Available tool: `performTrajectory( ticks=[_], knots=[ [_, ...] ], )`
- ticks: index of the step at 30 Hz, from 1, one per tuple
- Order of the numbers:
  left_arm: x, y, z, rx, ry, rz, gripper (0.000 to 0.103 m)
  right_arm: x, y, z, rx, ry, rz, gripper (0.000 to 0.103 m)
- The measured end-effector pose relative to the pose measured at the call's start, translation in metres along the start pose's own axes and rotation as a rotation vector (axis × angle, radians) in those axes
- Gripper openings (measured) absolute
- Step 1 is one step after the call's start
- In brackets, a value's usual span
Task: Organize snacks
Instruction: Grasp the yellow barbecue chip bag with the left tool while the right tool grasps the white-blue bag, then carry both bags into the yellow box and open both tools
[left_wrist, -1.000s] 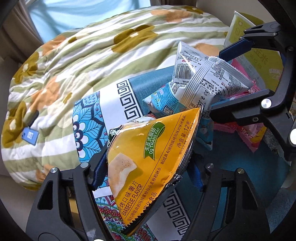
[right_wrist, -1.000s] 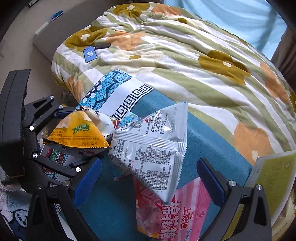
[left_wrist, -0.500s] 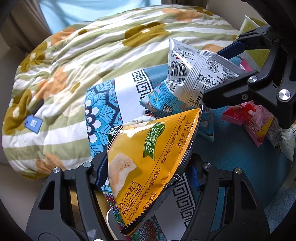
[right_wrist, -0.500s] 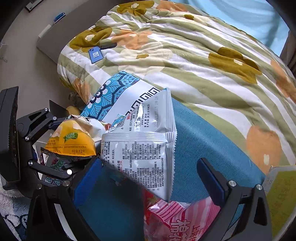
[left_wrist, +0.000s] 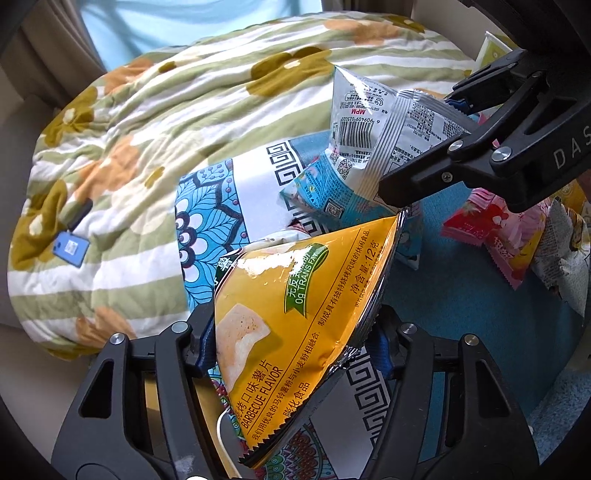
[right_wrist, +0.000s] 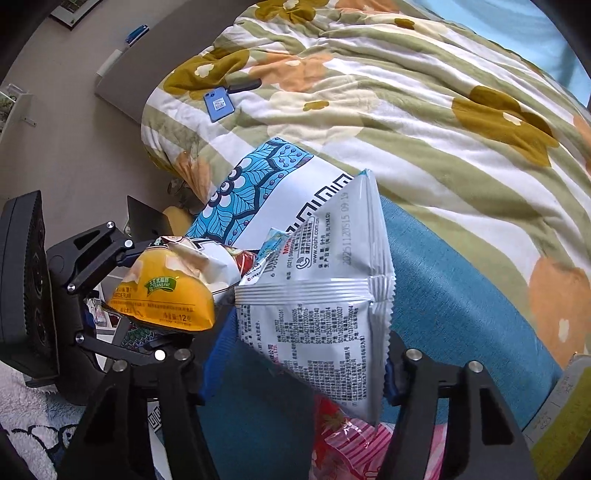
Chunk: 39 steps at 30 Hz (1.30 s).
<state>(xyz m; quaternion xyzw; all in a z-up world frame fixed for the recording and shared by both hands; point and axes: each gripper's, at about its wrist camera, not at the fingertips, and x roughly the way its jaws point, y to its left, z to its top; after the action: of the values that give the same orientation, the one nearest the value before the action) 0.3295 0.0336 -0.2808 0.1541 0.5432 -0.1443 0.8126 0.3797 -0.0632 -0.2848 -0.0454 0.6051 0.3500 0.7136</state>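
A yellow barbecue chips bag (left_wrist: 306, 314) sits between the blue pads of my left gripper (left_wrist: 293, 347), whose jaws are closing and pressing on it. In the right wrist view the same yellow bag (right_wrist: 166, 299) hangs in the left gripper (right_wrist: 147, 295) at the left. My right gripper (right_wrist: 303, 365) is closing on a white snack bag (right_wrist: 325, 306) with black print, and both pads touch its sides. From the left wrist view the white bag (left_wrist: 376, 125) stands tilted in the right gripper (left_wrist: 421, 144). A light blue packet (left_wrist: 332, 199) lies under it.
Pink candy packs (left_wrist: 495, 229) and other wrappers lie on the teal cloth (right_wrist: 461, 295) to the right. A blue patterned mat (left_wrist: 207, 221) lies under the bags. A flowered quilt (left_wrist: 166, 129) carries a blue phone (left_wrist: 68, 247). A yellow-green box (right_wrist: 561, 406) sits at the right edge.
The right gripper's jaws came in from wide apart onto the white bag, which tipped up more upright. The left gripper kept the yellow bag and squeezed it slightly tighter.
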Motion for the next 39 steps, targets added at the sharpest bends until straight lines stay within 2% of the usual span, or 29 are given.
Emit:
performTrajectory(
  ticks=[7, 14, 21, 24, 32, 39],
  knots=[
    [-0.037, -0.001, 0.0, -0.001, -0.07, 0.017, 0.061, -0.032, 0.006, -0.01, 0.027, -0.092, -0.068, 0.059],
    [-0.091, -0.006, 0.001, 0.001, -0.169, 0.024, 0.061, -0.087, 0.019, -0.027, 0.097, -0.226, -0.104, 0.059],
    [-0.148, -0.022, 0.0, 0.035, -0.282, 0.018, 0.061, -0.148, 0.046, -0.065, 0.172, -0.366, -0.172, 0.059],
    [-0.17, -0.035, 0.004, 0.055, -0.319, -0.016, 0.061, -0.174, 0.057, -0.09, 0.226, -0.425, -0.215, 0.059],
    [-0.211, -0.1, 0.022, 0.129, -0.4, -0.091, 0.061, -0.247, 0.061, -0.172, 0.422, -0.576, -0.309, 0.059],
    [-0.223, -0.188, 0.044, 0.162, -0.42, -0.124, 0.061, -0.295, 0.038, -0.244, 0.508, -0.635, -0.379, 0.059]
  ],
)
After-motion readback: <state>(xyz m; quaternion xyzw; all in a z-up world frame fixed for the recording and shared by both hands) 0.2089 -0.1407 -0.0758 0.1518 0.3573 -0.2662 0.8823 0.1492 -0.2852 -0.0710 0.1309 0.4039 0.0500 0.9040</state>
